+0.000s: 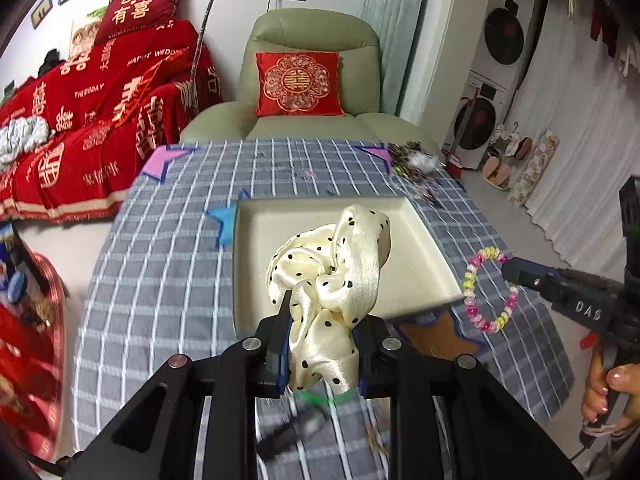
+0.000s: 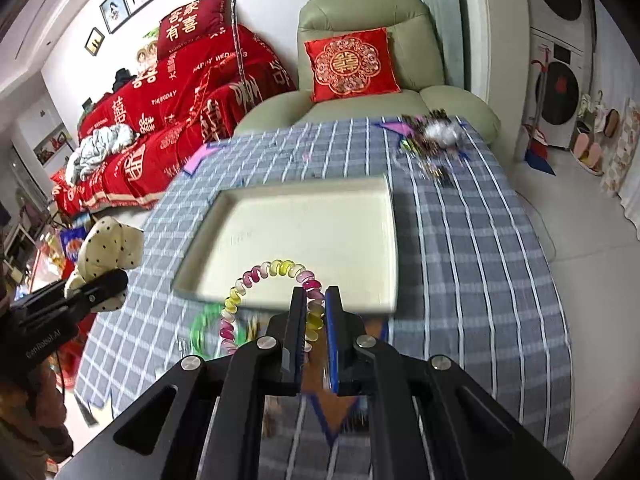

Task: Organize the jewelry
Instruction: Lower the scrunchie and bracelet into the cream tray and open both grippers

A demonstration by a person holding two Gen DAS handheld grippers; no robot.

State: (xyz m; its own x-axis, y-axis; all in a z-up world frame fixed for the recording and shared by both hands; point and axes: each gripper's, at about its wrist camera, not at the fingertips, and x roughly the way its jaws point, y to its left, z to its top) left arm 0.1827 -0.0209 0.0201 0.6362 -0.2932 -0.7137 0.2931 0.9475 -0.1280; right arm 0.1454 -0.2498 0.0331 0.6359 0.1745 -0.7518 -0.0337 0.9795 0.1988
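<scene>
My left gripper (image 1: 324, 312) is shut on a cream polka-dot satin scrunchie (image 1: 332, 276), held above the near edge of a shallow cream tray (image 1: 420, 248). The scrunchie also shows at the left of the right wrist view (image 2: 106, 252). My right gripper (image 2: 316, 296) is shut on a pink-and-yellow spiral hair tie (image 2: 264, 276), held above the tray's near rim (image 2: 304, 304). In the left wrist view the hair tie (image 1: 486, 288) hangs from the right gripper's tip (image 1: 510, 272), just right of the tray.
The tray sits on a table under a grey checked cloth (image 2: 472, 240). A pile of small jewelry (image 2: 432, 136) lies at the far right corner. A green ring (image 2: 200, 328) lies near the tray's front. A green armchair (image 2: 360, 60) stands behind the table.
</scene>
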